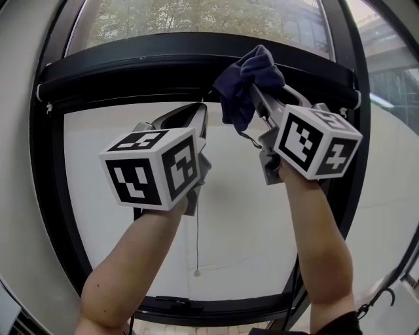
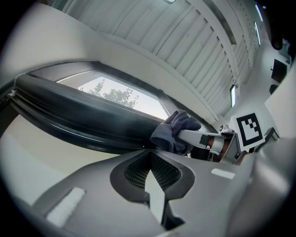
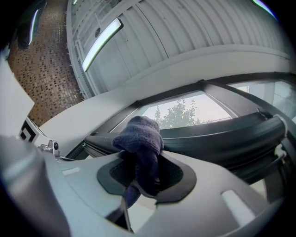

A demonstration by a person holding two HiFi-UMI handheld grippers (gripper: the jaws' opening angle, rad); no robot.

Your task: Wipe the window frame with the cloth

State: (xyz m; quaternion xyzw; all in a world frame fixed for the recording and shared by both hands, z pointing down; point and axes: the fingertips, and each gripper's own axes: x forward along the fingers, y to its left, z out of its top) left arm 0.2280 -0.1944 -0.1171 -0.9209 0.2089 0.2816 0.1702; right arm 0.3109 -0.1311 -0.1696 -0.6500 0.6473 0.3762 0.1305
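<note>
Cloth (image 1: 245,82), dark blue and bunched, sits at about 1 o'clock in the head view, pressed against the black crossbar (image 1: 131,72) of the window frame (image 1: 40,216). The right tool (image 1: 256,95) is clamped on it. In the right gripper view the cloth (image 3: 141,139) fills the space between the two jaws, with a rounded wad sticking out past the tips towards 12 o'clock and a loose end trailing back towards 7 o'clock. The wad lies on the crossbar (image 3: 222,134), which runs off to 3 o'clock in that view.

The left tool (image 1: 196,112) is raised at 9 o'clock of the right tool, just beside it and pointing at the same crossbar. In the left gripper view its jaws are drawn together with the tips meeting and nothing between them (image 2: 149,150). That view also shows the cloth (image 2: 173,132) at 1 o'clock of the tips, lying on the crossbar (image 2: 69,111), with the right tool (image 2: 187,136) reaching in from 3 o'clock.

Both bare forearms come up from 6 o'clock in the head view. Below the crossbar the opening is pale and flat, and a thin cord (image 1: 197,248) hangs down it to a small end piece at 6 o'clock. Above the crossbar, clear glass (image 1: 111,23) shows trees (image 1: 196,16) outside.
</note>
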